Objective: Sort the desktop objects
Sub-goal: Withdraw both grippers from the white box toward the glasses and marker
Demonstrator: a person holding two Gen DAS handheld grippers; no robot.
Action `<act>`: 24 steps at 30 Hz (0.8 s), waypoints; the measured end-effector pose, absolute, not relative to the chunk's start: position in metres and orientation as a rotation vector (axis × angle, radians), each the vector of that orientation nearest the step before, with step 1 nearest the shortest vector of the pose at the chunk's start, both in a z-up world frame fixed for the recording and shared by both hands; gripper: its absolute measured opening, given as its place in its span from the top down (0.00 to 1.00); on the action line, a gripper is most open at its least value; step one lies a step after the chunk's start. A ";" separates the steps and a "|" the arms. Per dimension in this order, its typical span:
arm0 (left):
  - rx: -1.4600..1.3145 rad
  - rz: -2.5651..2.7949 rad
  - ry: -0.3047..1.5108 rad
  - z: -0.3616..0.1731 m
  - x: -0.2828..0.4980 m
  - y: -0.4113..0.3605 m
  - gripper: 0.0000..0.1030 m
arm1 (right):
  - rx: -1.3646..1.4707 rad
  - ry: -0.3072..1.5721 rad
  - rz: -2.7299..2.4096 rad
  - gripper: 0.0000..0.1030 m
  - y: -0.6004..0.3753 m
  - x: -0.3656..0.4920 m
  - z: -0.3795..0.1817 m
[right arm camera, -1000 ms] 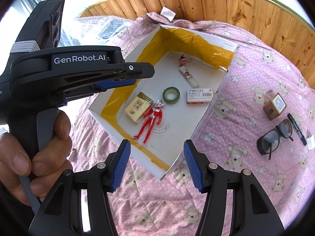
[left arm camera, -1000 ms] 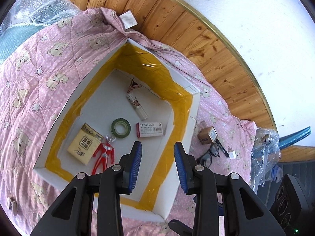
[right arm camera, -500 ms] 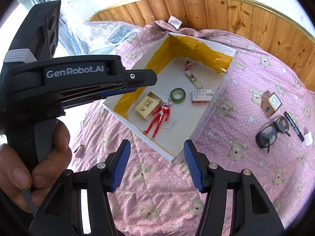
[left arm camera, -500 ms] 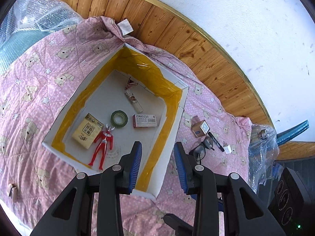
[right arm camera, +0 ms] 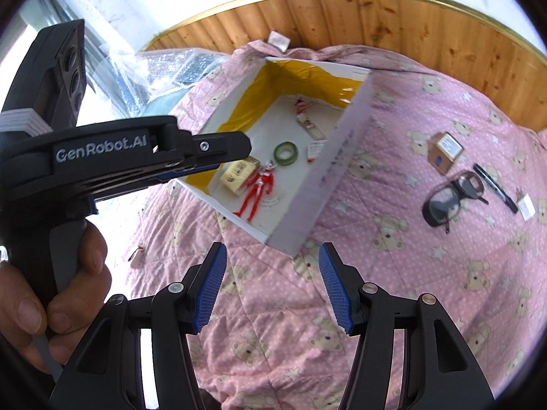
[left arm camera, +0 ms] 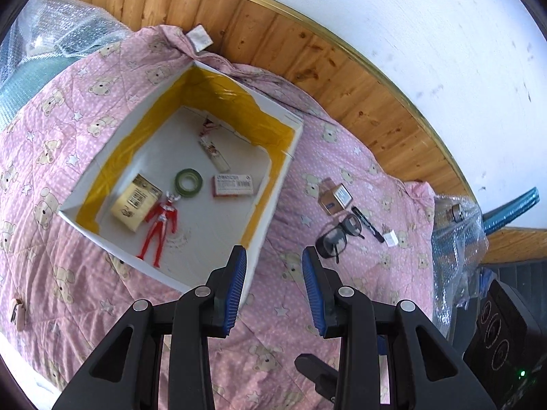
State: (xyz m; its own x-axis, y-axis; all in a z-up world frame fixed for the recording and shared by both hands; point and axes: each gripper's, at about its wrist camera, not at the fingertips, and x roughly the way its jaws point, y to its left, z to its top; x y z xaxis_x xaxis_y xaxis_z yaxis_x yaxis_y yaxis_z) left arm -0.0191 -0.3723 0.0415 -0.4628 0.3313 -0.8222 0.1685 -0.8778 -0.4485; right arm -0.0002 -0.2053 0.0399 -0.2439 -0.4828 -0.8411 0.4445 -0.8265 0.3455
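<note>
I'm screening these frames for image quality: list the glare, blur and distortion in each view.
Left wrist view: sharp; fisheye bends the wooden headboard; glare on the yellow tape lining the white cardboard box.
Right wrist view: window blown out white at upper left; black-framed glasses slightly soft near the edge.

White box [left arm camera: 273, 201] holding toys; black glasses [left arm camera: 338, 234], small carton [left arm camera: 334, 199] beside it

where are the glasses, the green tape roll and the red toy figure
glasses [left arm camera: 338, 235], left wrist view, on the near lens
green tape roll [left arm camera: 188, 180], left wrist view, on its ring
red toy figure [left arm camera: 160, 220], left wrist view, on its torso
</note>
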 end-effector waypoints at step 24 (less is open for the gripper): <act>-1.644 2.316 -0.483 0.025 -0.039 -0.223 0.65 | 1.549 -0.331 -2.293 0.42 -0.048 -0.002 0.021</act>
